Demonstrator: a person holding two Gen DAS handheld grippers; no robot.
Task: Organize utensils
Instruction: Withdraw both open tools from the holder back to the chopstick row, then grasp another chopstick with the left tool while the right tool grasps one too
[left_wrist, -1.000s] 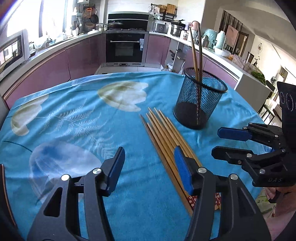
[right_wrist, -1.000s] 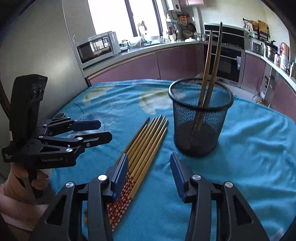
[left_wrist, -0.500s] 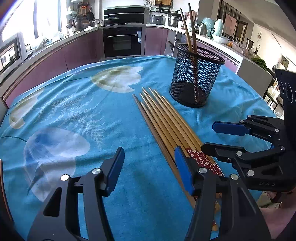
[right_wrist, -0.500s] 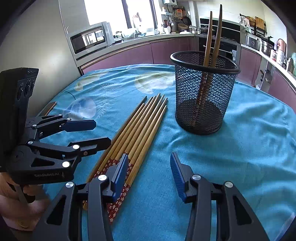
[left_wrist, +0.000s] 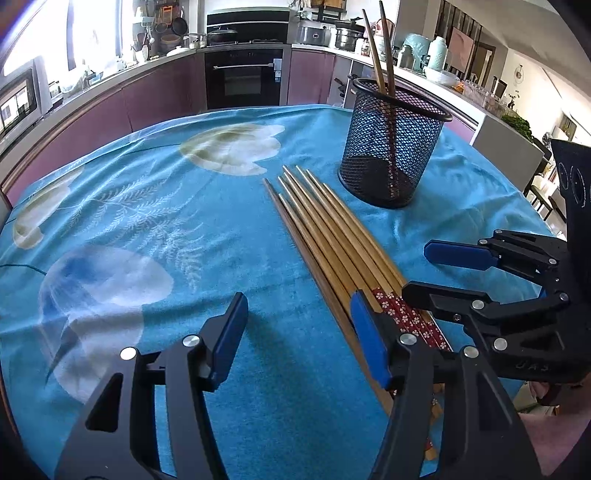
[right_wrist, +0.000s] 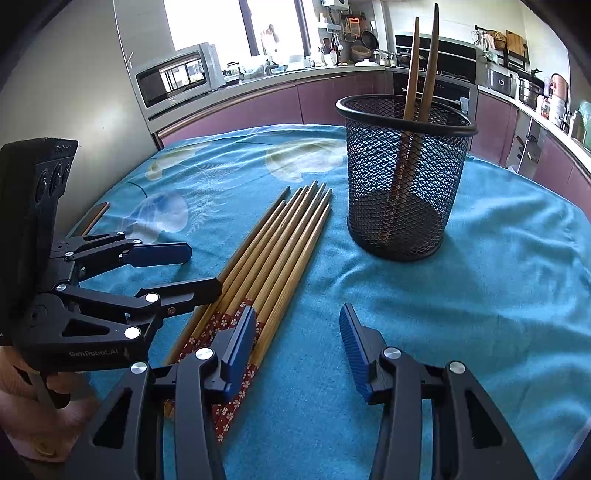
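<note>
Several bamboo chopsticks (left_wrist: 332, 236) with red flowered ends lie side by side on the blue tablecloth; they also show in the right wrist view (right_wrist: 273, 254). A black mesh holder (left_wrist: 391, 147) stands upright past their tips with two dark chopsticks (right_wrist: 417, 59) in it; the holder also shows in the right wrist view (right_wrist: 402, 177). My left gripper (left_wrist: 295, 332) is open and empty, its right finger over the bundle's near end. My right gripper (right_wrist: 295, 339) is open and empty, its left finger over the flowered ends.
The round table (left_wrist: 147, 229) has a blue flowered cloth. Kitchen counters, an oven (left_wrist: 243, 74) and a microwave (right_wrist: 173, 81) lie behind. In each view the other gripper shows at the near edge, at the right for the left wrist (left_wrist: 443, 273), at the left for the right wrist (right_wrist: 199, 269).
Both grippers have drawn back and lowered toward the chopsticks' flowered ends. More of the bundle shows now. Both stay open.
</note>
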